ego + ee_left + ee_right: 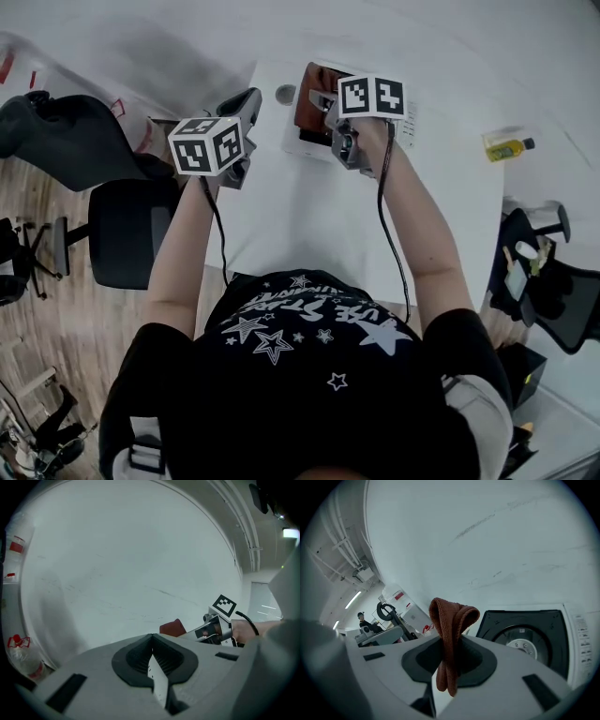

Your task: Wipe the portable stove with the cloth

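Head view: my left gripper [249, 101] and right gripper [328, 105] are raised over the far end of the table [309, 216], with the cloth [309, 92] above the stove [307, 137]. One bottle [506, 147] of yellowish liquid lies well apart, far right. Left gripper view: jaws together, nothing between them. That means nothing steadies the stove, so I judge it could slide when wiped. Right gripper view: jaws clamped on a bunched fold of cloth, and the stove's black top is just beyond. The narrow pinch could slip under drag.
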